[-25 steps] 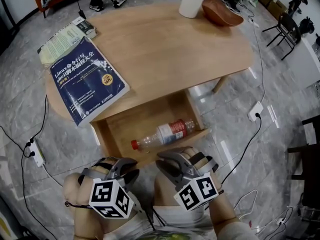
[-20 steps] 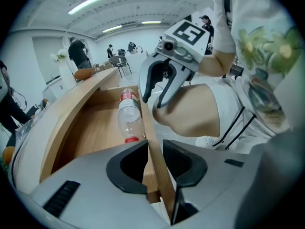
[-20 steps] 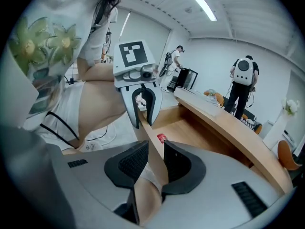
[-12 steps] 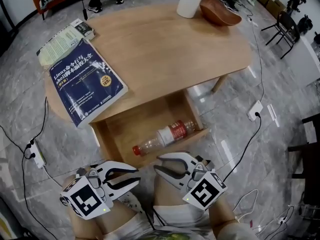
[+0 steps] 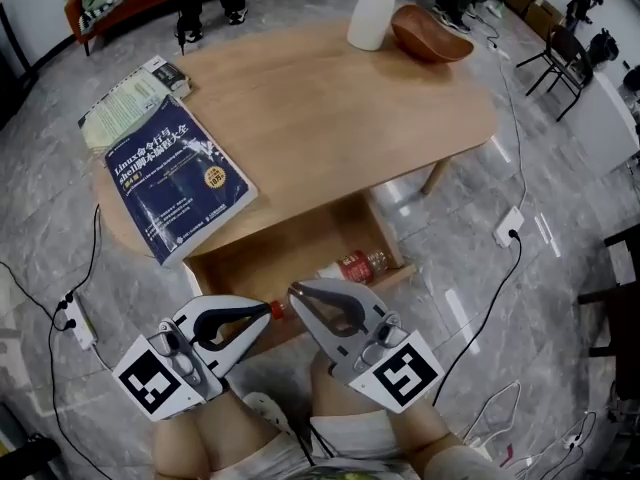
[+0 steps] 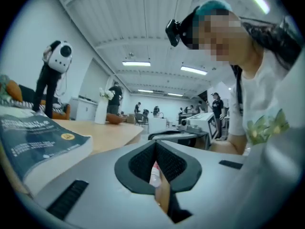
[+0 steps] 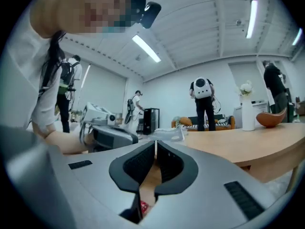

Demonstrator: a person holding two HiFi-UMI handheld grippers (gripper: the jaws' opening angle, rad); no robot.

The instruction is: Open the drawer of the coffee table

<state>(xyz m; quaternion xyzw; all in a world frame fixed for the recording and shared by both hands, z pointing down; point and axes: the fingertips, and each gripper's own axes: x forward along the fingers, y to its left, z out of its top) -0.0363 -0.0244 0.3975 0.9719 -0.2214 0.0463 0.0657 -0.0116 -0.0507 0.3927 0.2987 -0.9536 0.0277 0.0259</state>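
Left tool and right tool: the jaws of both have just been closing and now stand pressed together. The pads meet and neither tool's own view shows anything gripped. Both point roughly level across the tabletop, tips side by side in front of the drawer. They look clear of it, not touching the front panel.

Drawer is pulled well out from under the tabletop's near edge, inside exposed. A plastic bottle with a red label lies on its side in it.

On top: blue book overhanging the near-left edge, second book behind it, white vase and brown bowl at the far end.

Judgement: opening looks done, since the drawer is out far enough to reach the contents and neither tool has hold of it. Nothing obvious remains. Whether it could slide out further can't be told from these views.
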